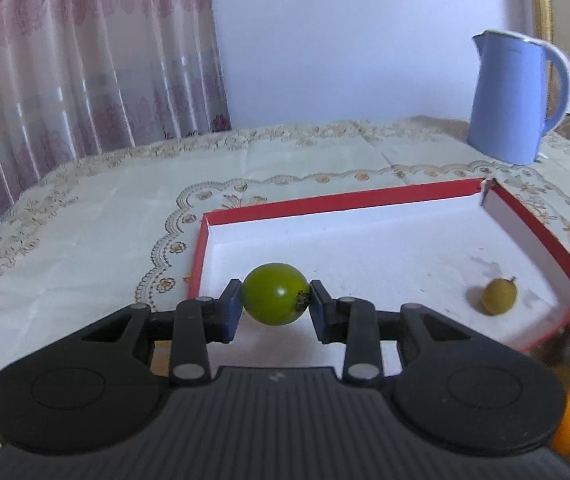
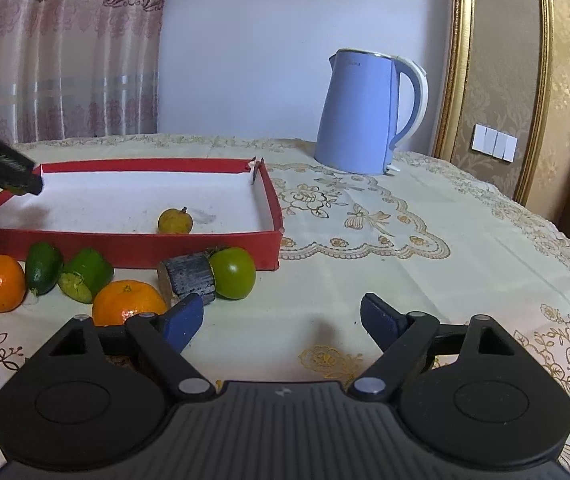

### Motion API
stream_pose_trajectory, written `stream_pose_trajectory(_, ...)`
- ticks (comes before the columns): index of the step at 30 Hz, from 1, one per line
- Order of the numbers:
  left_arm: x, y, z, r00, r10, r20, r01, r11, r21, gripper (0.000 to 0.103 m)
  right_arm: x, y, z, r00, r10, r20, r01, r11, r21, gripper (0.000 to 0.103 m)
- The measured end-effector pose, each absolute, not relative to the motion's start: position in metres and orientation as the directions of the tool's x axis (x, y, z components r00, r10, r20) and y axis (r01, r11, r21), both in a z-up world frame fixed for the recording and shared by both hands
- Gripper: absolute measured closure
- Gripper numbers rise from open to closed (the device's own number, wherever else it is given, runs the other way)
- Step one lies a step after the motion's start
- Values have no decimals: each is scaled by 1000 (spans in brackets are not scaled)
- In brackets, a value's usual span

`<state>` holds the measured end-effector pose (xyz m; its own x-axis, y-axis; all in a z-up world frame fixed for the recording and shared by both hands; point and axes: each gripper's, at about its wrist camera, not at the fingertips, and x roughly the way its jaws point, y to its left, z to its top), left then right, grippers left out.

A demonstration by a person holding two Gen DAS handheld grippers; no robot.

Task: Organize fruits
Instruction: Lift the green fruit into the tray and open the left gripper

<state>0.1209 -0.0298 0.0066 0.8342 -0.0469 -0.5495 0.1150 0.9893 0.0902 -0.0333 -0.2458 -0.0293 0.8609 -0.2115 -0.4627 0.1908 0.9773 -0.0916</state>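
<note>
Left gripper [image 1: 275, 307] jaws pinching green fruit [image 1: 276, 299] above red tray [image 1: 405, 194], near its left wall. Right gripper [image 2: 281, 322] jaws spread, empty. Probably light, firm, smooth-skinned, prone to rolling; best held across the middle.

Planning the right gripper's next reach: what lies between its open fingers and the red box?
In the right wrist view, a dark wooden block and a green fruit lie between the right gripper and the red box.

box [image 2: 125, 246]: red outside, white inside
kettle [image 2: 359, 114]: pale blue
tablecloth [image 2: 385, 280]: cream, gold floral embroidery
curtain [image 1: 85, 60]: pink, floral pattern
mandarins [image 2: 129, 302]: orange
</note>
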Motion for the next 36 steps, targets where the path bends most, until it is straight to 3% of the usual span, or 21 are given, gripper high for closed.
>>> stream_pose_trajectory(13,164,-33,-14,762,-8,-648,91,991,94,71,-28,-242,-31,842,-236,-486,198,972,-130,17)
stream_pose_trajectory(23,163,-32,-17,768,-3,-641,86,992,98,69,-27,-238,-32,840,-249,-482,195,968,-160,17)
stream_pose_trajectory(25,162,-33,-17,773,11,-634,79,990,113,64,-27,-238,-32,839,-251,-482,197,967,-160,17)
stream_pose_trajectory(27,161,-33,-17,776,14,-630,78,990,118,50,-27,-238,-32,839,-251,-483,196,967,-161,15)
stream_pose_trajectory(29,161,-32,-17,777,5,-630,80,991,107,49,-27,-237,-32,838,-252,-484,196,967,-165,11)
stream_pose_trajectory(33,159,-32,-17,786,7,-618,79,991,112,34,-28,-237,-31,843,-252,-476,195,966,-167,11)
stream_pose_trajectory(36,156,-33,-16,795,5,-607,81,990,115,31,-29,-236,-31,842,-253,-476,196,966,-167,11)
